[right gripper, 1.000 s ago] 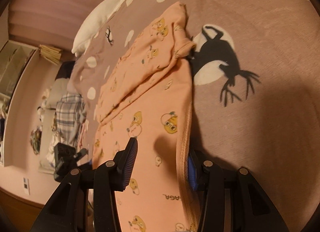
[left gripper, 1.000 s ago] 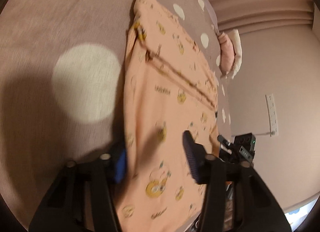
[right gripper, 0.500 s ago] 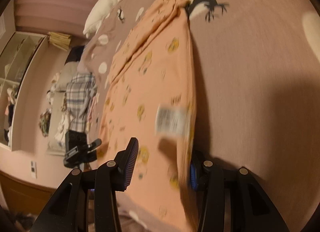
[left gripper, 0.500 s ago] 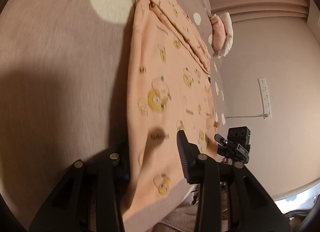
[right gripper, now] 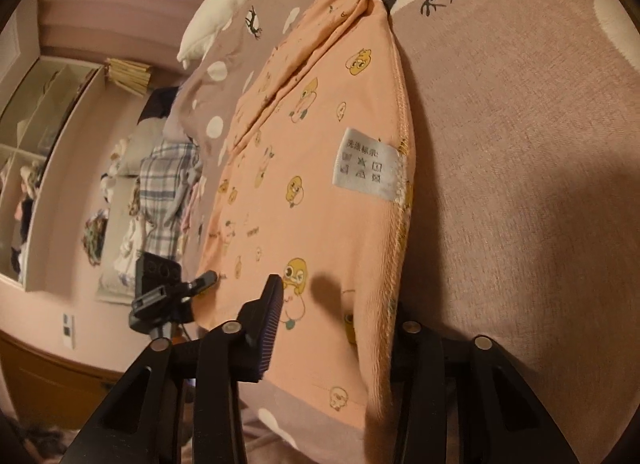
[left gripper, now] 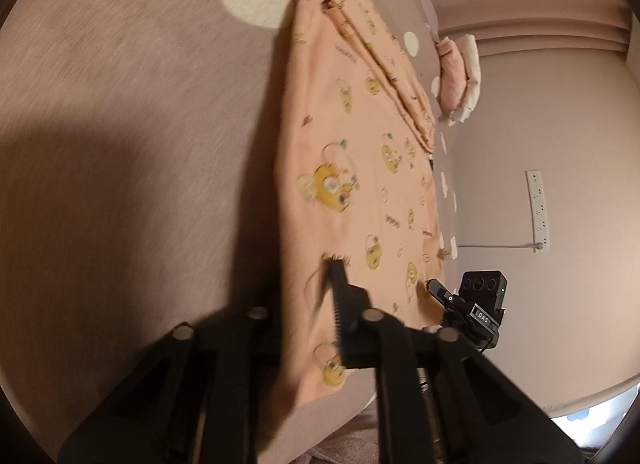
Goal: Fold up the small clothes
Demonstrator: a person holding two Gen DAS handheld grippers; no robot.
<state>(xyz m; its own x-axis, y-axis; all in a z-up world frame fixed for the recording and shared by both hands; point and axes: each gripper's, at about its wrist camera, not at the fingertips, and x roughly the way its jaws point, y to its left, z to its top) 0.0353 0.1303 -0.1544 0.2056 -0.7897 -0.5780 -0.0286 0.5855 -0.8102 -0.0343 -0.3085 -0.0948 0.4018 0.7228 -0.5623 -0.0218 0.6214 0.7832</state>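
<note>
A peach garment [left gripper: 360, 183] printed with yellow cartoon figures lies lengthwise on the mauve dotted bedspread [left gripper: 140, 143]. My left gripper [left gripper: 308, 304] is shut on the garment's left edge near the close hem; one finger is hidden under the cloth. In the right wrist view the same garment [right gripper: 304, 183] shows a white care label [right gripper: 366, 169] by its stitched right edge. My right gripper [right gripper: 334, 324] straddles that edge near the hem, its jaws closing. The cloth lies between them with a wide gap left, and the right finger is hidden behind the raised fold.
The bedspread [right gripper: 520, 143] spreads wide to the right. A black camera device on a stand [left gripper: 480, 296] [right gripper: 160, 284] stands just off the bed's near edge. A white pillow [right gripper: 224, 3], plaid clothes [right gripper: 168, 183], shelves [right gripper: 40, 123] and a pink cushion [left gripper: 456, 75] lie farther off.
Both grippers slid back along the garment's side edges to its near hem. The left jaws shut on the cloth. The right jaws narrowed around the right edge, and the care label came into view.
</note>
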